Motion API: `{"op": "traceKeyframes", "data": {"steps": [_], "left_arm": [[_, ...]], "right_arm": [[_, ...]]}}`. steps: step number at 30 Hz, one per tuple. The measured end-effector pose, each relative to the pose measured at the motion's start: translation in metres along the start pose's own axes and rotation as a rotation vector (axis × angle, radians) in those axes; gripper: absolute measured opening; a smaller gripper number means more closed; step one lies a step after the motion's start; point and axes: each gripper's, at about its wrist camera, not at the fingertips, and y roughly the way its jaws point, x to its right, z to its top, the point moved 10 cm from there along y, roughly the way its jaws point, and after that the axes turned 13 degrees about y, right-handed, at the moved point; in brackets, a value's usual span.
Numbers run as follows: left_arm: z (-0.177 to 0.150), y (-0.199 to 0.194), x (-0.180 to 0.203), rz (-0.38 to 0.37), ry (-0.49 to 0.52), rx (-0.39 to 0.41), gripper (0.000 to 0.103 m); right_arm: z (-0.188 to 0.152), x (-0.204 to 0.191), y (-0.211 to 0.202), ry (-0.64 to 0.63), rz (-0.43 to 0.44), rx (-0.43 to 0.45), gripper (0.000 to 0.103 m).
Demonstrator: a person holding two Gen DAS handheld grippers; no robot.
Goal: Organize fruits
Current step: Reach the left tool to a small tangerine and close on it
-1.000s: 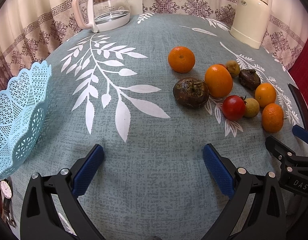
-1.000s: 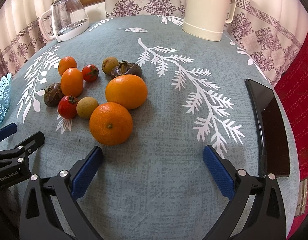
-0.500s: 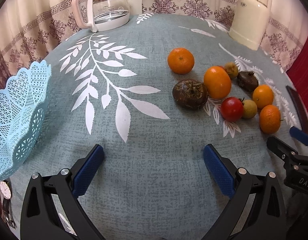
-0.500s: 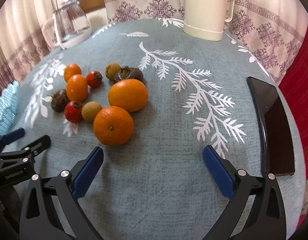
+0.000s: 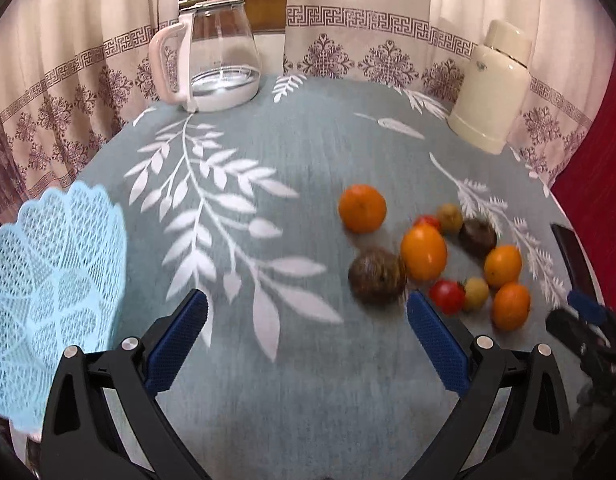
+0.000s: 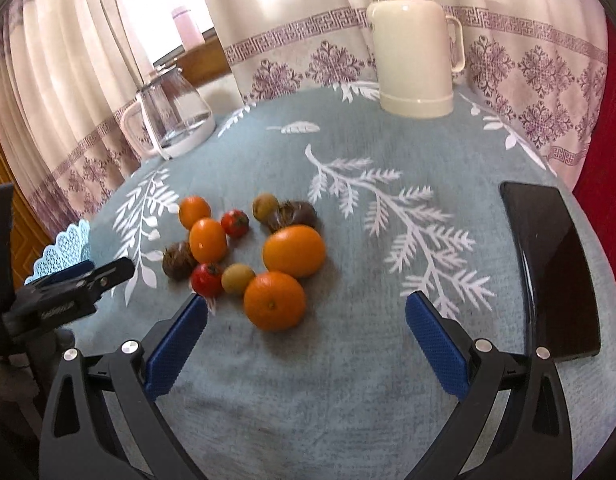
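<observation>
Both grippers spread; oranges (image 6: 274,301) untouched

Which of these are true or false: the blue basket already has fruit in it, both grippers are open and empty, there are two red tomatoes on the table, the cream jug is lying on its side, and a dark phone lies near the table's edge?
1. The blue basket already holds fruit. False: no fruit shows inside it; all the fruit lies on the tablecloth.
2. The left gripper and right gripper are open and empty. True.
3. Two red tomatoes are out. True.
4. The cream jug lies on its side. False: it stands upright.
5. A dark phone lies near the edge. True.
</observation>
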Motion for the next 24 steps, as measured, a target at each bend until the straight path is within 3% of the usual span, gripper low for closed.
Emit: {"op": "traceKeyframes", "data": {"steps": [6,15,24], "left_arm": [[0.03,0.028,0.003,-0.042,-0.013,-0.004,0.1],[0.049,0.072,0.031,-0.095,-0.006,-0.05,0.078],[0.052,0.097,0.033,-0.125,-0.047,-0.079,0.055]], "right_arm": [[-0.002,-0.001,0.005,0.002,0.013,-0.006,0.098],[-0.007,-0.001,0.013,-0.009,0.018,-0.017,0.098],[-0.01,-0.003,0.017,-0.018,0.015,-0.026,0.098]]}}
